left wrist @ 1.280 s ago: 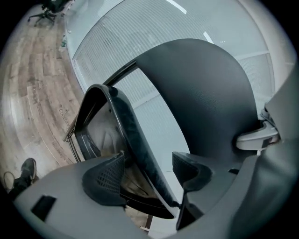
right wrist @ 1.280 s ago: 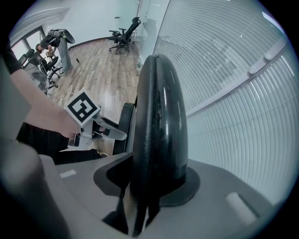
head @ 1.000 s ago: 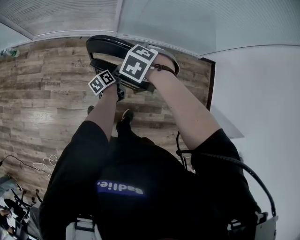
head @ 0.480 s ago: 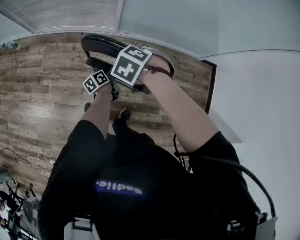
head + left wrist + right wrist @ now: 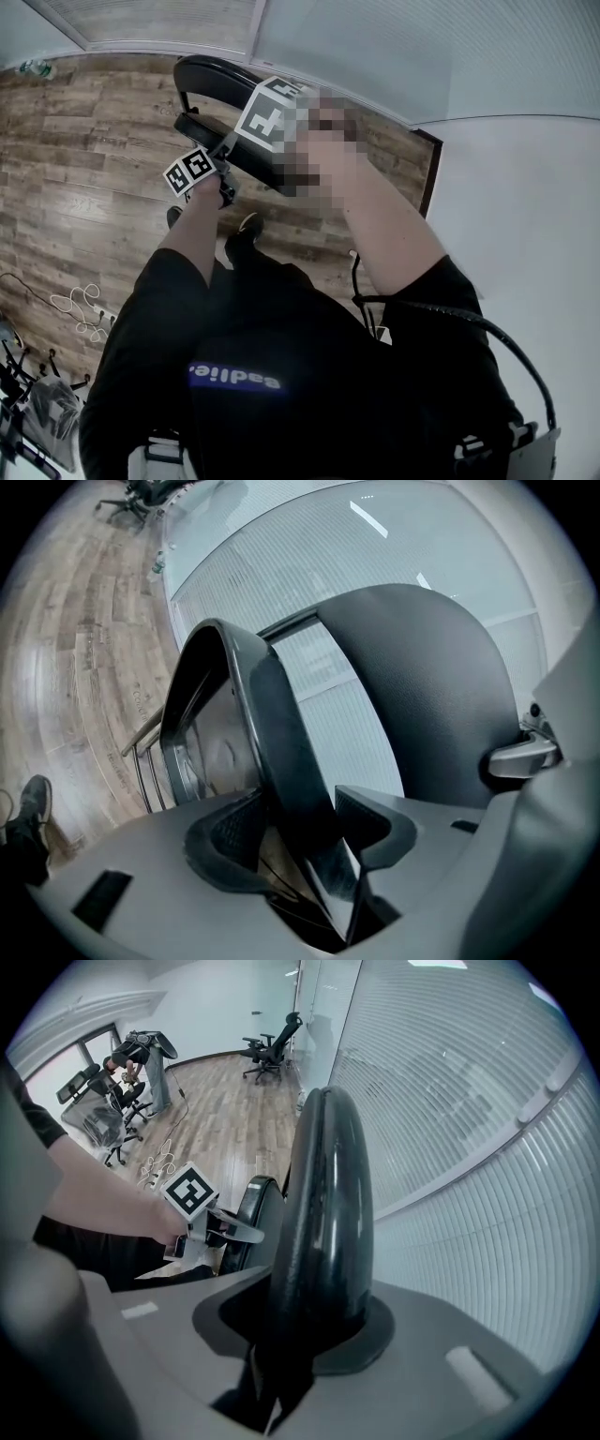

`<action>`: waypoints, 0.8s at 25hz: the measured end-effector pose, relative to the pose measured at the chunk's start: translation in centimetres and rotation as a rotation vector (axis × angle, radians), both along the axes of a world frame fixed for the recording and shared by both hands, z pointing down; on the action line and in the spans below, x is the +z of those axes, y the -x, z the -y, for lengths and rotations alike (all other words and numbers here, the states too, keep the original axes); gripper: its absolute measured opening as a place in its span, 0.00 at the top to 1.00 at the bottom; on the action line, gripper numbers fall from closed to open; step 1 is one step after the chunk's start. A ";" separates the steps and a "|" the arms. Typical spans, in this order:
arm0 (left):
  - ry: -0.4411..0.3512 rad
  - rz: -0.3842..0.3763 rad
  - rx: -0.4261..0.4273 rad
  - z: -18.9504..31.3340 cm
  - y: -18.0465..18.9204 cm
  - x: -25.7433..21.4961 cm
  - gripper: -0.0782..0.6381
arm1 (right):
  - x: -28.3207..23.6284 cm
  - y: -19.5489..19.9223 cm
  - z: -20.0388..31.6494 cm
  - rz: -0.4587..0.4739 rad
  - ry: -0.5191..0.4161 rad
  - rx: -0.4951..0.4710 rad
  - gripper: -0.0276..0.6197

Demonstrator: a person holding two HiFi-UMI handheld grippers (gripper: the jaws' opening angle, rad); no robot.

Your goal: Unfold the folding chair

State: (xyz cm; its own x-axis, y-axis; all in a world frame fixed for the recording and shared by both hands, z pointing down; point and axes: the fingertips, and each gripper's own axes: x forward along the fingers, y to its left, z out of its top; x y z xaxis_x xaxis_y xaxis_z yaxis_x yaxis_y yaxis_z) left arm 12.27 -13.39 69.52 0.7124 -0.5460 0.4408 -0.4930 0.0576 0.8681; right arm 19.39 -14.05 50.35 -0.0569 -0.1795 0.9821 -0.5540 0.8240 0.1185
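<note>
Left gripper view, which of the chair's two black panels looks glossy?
The left panel, edge-on with a shiny curved rim; the right panel is broad, matte and finely textured.

Black short-sleeved shirt [image 5: 319, 328]; black cable [image 5: 469, 322]

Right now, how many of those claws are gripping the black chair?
2. The left claw, its jaws just closing further, clamps one panel's rim on the folding chair. The right claw, also just closing further, clamps the rounded edge of the other panel. None seem hidden.
</note>
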 end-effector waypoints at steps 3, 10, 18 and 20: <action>-0.007 -0.021 -0.003 -1.5 1.2 0.3 0.58 | 0.3 -0.2 -0.3 0.018 0.017 -0.001 0.80; 0.010 -0.051 -0.003 -3.8 4.7 1.9 0.61 | 1.4 0.1 0.8 0.057 0.056 0.005 0.81; 0.047 -0.054 0.062 -6.6 8.9 4.6 0.64 | 3.2 0.4 1.5 0.087 0.095 0.024 0.81; 0.061 -0.070 0.067 -7.0 9.6 5.3 0.64 | 3.8 0.4 1.8 0.096 0.105 0.021 0.81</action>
